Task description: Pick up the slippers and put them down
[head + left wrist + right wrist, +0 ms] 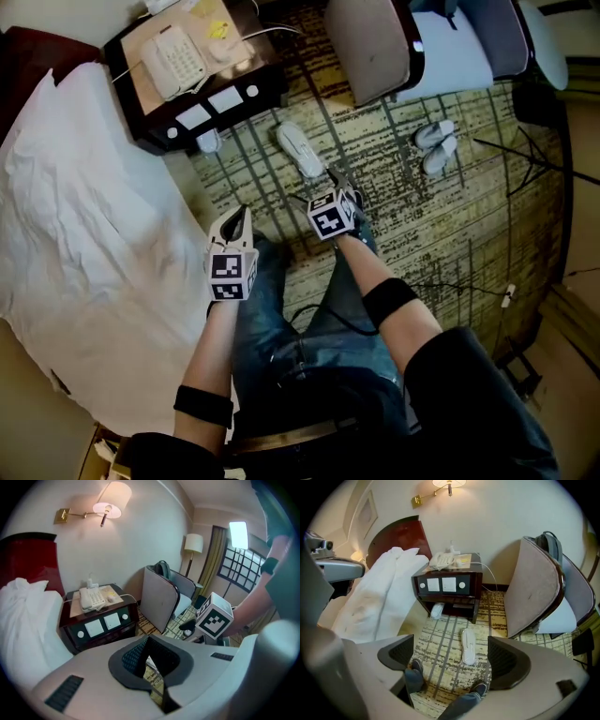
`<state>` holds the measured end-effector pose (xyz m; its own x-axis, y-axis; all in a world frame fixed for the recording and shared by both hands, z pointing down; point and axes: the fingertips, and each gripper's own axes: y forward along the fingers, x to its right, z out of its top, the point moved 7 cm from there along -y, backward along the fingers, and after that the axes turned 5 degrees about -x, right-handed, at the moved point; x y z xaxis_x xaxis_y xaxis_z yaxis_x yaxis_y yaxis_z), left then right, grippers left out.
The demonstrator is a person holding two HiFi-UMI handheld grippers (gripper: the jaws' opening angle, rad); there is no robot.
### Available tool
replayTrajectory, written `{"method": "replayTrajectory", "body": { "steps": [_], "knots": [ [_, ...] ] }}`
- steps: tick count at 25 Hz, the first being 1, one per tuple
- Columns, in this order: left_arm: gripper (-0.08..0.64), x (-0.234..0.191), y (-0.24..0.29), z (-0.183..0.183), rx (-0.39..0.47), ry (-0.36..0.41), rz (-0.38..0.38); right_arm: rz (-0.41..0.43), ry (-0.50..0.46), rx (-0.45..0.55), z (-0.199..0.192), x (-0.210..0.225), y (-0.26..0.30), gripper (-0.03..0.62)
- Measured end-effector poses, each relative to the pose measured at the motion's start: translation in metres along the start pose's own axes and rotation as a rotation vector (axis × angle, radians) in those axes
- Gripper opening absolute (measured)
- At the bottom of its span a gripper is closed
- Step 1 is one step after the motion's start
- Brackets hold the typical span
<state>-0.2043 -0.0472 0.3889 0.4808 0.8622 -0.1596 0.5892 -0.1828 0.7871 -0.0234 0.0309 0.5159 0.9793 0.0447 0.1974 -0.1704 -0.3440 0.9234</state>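
One white slipper point(300, 150) lies flat on the patterned carpet, just beyond my right gripper point(343, 184). That gripper points steeply down with its jaws wide open and nothing between them. In the right gripper view the same slipper point(468, 646) shows on the floor between the two spread pads point(397, 652), well below them. A second white slipper point(208, 141) sits at the foot of the nightstand point(192, 94), also seen in the right gripper view point(436, 610). My left gripper point(236, 217) hangs left of the right one, shut with its pads together and empty.
A white bed point(84, 234) fills the left. The dark nightstand carries a phone point(173, 61). A padded chair point(375, 42) stands at the back, with another pair of slippers point(437, 145) beside it. Cables and a stand point(525, 159) lie at the right. The person's shoes point(415, 667) stand below.
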Motion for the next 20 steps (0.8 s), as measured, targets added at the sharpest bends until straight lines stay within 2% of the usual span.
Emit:
{"method": "replayTrajectory", "body": {
  "steps": [3,6,10,16,20],
  "knots": [
    [-0.009,-0.008,0.051,-0.030,-0.005,-0.019,0.018,0.004,-0.003,-0.032,-0.013,0.016,0.052,0.530],
    [-0.009,-0.008,0.105,-0.051,-0.015,-0.026,-0.002,-0.010,-0.018,-0.061,-0.032,0.036,0.108,0.549],
    [-0.009,-0.013,0.182,-0.086,-0.010,-0.003,-0.024,-0.007,0.034,-0.103,-0.075,0.067,0.193,0.569],
    [-0.009,-0.021,0.296,-0.148,-0.012,0.050,-0.032,0.017,0.052,-0.141,-0.126,0.099,0.304,0.569],
    [-0.009,-0.022,0.357,-0.186,-0.015,0.046,-0.039,0.004,0.018,-0.129,-0.142,0.112,0.359,0.568]
  ]
}}
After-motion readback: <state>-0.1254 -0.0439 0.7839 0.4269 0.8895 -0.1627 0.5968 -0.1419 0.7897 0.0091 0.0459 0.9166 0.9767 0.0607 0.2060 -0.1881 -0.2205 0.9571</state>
